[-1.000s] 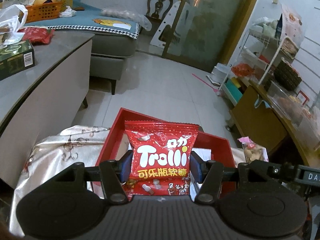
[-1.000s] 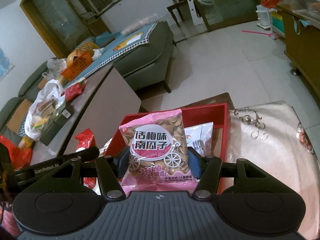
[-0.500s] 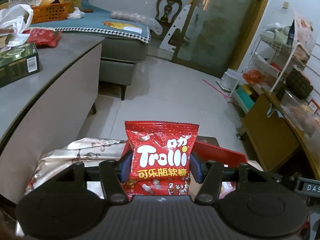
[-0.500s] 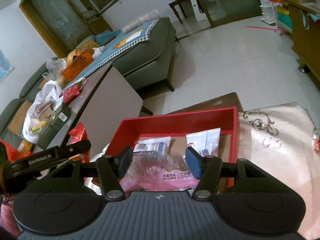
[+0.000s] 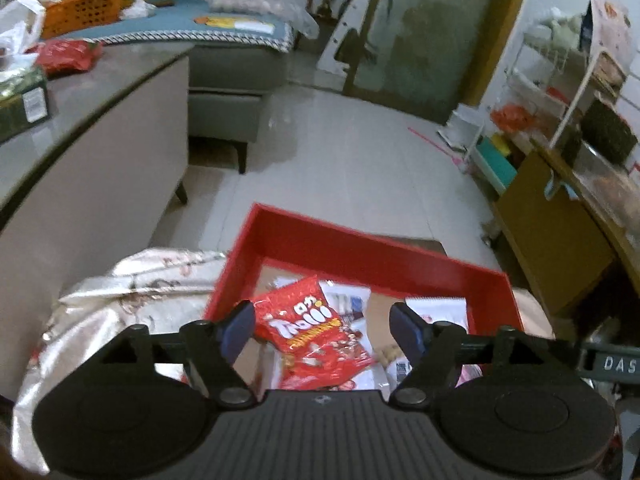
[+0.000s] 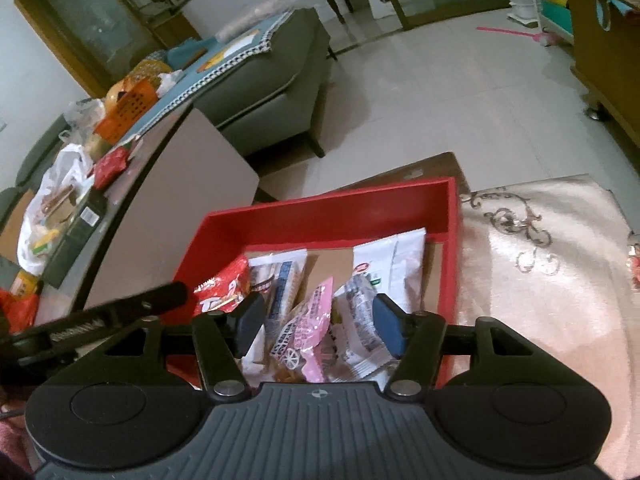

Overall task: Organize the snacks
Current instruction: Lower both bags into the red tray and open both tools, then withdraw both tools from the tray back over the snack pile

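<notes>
A red tray (image 5: 360, 248) sits on a table with a shiny patterned cloth; it also shows in the right wrist view (image 6: 332, 208). My left gripper (image 5: 322, 330) is open above the tray, and the red Trolli bag (image 5: 316, 332) lies loose in the tray below it. My right gripper (image 6: 316, 326) is open above the tray, with the pink seed bag (image 6: 308, 336) lying in the tray between its fingers. Several white snack packets (image 6: 396, 264) lie in the tray too.
A grey counter (image 5: 80, 128) stands at the left with a red bag (image 5: 64, 54) and a dark box (image 5: 20, 100) on it. A grey sofa (image 6: 260, 76) is behind. A wooden cabinet (image 5: 552, 216) stands at the right. The left gripper's arm (image 6: 100, 320) reaches in beside the tray.
My left gripper opened and the Trolli bag dropped into the tray. My right gripper opened earlier, and the pink seed bag now lies in the tray.
</notes>
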The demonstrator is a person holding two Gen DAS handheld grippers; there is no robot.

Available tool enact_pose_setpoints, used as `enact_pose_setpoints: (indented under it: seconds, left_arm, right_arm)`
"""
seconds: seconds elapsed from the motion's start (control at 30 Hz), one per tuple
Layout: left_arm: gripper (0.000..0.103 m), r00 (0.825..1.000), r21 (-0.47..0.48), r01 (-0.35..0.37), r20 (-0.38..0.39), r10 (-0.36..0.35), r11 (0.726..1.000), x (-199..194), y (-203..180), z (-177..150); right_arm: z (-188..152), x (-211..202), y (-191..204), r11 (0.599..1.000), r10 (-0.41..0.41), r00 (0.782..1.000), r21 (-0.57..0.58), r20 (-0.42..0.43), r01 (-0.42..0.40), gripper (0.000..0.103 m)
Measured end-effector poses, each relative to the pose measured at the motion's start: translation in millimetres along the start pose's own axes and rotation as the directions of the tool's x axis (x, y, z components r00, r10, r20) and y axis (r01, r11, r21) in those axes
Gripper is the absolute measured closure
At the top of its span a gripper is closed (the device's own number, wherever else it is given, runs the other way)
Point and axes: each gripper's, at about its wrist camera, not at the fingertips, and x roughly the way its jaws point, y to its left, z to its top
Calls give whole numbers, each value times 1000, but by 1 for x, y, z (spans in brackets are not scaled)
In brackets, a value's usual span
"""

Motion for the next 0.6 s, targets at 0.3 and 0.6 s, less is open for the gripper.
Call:
enact_pose_setpoints:
  seconds: [0.3,0.6]
  left_arm:
    - [35,1000,-84,-2,31,4,997,-41,37,1]
    - [35,999,-129,-18,24,21,991,-70,65,-20]
  right_arm:
    - [2,-26,4,999,-28,999,-14,22,29,29]
    - [-15,-45,25,998,-32,1000,-53,0,32,28]
